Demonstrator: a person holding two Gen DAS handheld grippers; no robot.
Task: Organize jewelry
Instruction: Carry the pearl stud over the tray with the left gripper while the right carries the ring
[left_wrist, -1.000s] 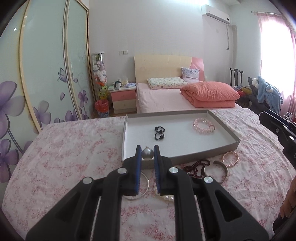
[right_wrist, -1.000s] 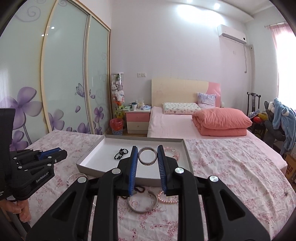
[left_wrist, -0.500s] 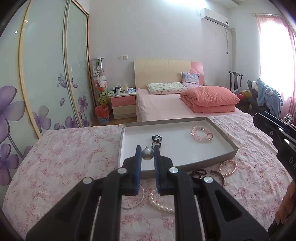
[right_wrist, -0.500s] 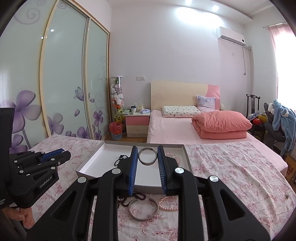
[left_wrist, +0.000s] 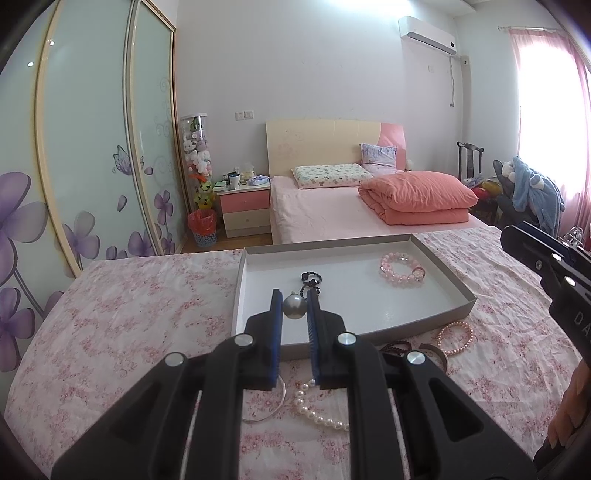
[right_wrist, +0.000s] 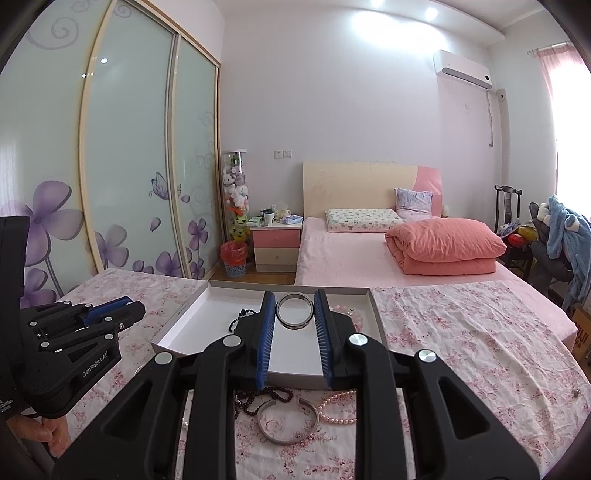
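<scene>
Left wrist view: the left gripper (left_wrist: 294, 306) pinches a silver bead (left_wrist: 293, 305) above the near left of the grey tray (left_wrist: 448, 286). Right wrist view: the right gripper (right_wrist: 294, 310) clamps a metal ring (right_wrist: 294, 311) over the tray's middle.

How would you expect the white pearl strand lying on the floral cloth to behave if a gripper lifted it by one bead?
The white pearl strand lies in a loose curve, so it would probably hang limp rather than keep its shape. Its beads look round and glossy, so blue pads like the left gripper's might slip. Pushed, it would likely snake and bunch on the floral cloth.
</scene>
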